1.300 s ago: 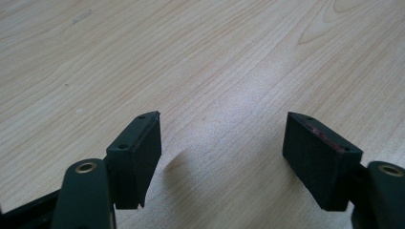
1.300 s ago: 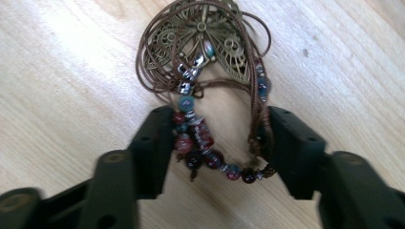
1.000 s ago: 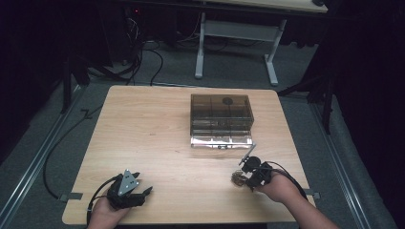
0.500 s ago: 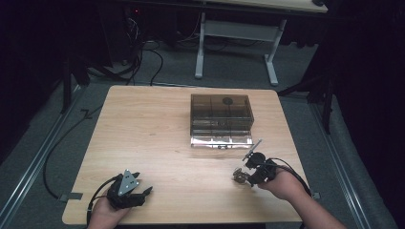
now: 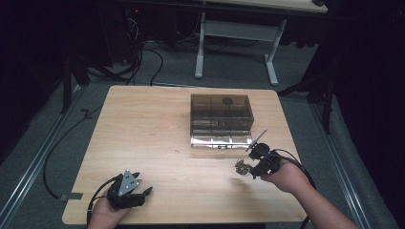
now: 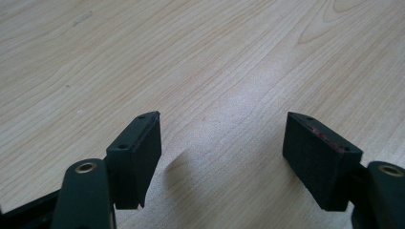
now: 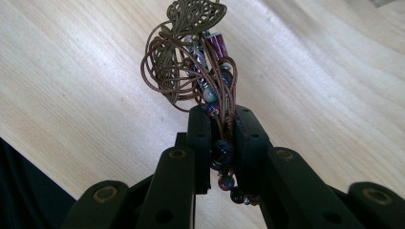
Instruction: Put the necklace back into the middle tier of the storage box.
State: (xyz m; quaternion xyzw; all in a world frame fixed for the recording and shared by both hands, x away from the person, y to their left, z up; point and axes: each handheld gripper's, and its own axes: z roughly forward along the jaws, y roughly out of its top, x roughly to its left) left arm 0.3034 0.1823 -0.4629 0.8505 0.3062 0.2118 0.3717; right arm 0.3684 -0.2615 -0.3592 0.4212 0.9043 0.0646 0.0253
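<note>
The bench (image 5: pixel 157 143) carries a smoked drawer box (image 5: pixel 221 118), bottom drawer pulled out. The left gripper (image 5: pixel 128 193) rests near the front edge, jaws wide and empty. The right gripper (image 5: pixel 248 164), jaws clamped on a beaded cord bracelet (image 7: pixel 196 57), holds it above the bench before the box. Likely step: carrying it to the drawer, calling for a careful release.

Open desk (image 5: pixel 153 133) across left half and centre, wide passage there. Smoky drawer box (image 5: pixel 221 118) blocks right-centre rear, bottom drawer (image 5: pixel 220 141) pulled out toward front. Narrow gap between drawer and right tool (image 5: pixel 244 168). Left tool (image 5: pixel 138 193) near front edge.
</note>
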